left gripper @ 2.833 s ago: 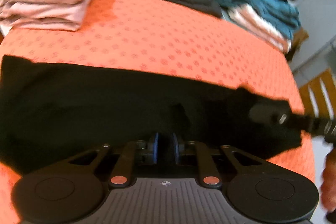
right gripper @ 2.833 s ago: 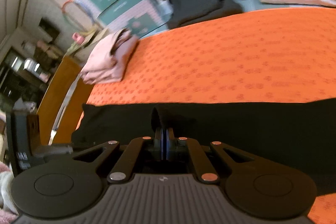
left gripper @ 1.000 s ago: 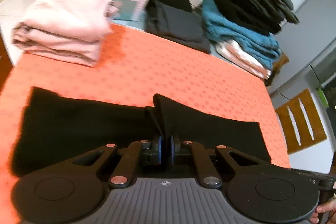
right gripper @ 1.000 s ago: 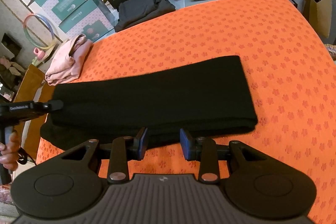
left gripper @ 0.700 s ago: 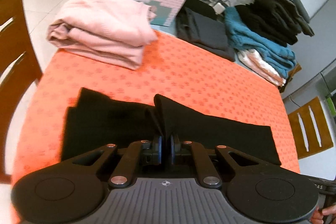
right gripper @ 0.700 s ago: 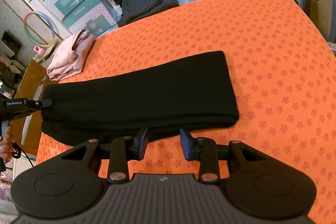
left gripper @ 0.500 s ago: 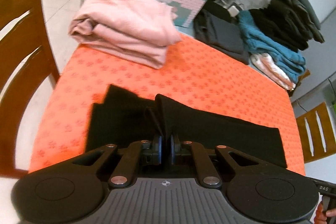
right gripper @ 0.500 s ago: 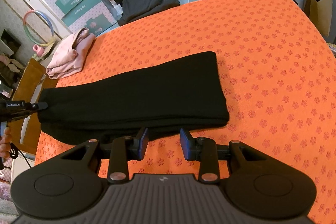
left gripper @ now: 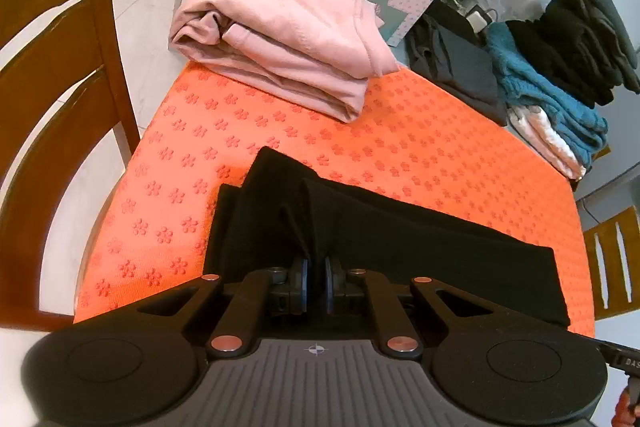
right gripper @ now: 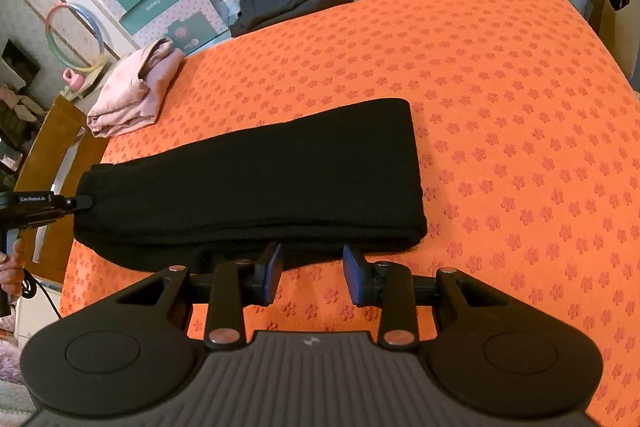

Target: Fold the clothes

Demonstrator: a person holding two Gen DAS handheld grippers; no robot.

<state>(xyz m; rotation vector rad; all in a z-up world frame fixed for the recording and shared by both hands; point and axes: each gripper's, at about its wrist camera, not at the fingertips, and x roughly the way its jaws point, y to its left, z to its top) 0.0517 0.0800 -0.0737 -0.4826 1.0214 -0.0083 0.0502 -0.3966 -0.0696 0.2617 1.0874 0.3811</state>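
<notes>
Two grippers work one black garment (right gripper: 256, 179) folded into a long band at frame centre on the orange cloth (right gripper: 500, 99): the left gripper (left gripper: 316, 281) pinches its end, probably to drag it straight, while the right gripper (right gripper: 312, 273) hovers part-open and empty; since earlier, the band has slid leftward; pink clothes (left gripper: 280, 31) lie upper left

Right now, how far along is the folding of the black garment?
Done: the black garment lies as a long folded band on the orange cloth. In hand: the left gripper pinches its end; the right gripper is open beside the near edge. Left: fold the band shorter, as compact as the pink pile.
</notes>
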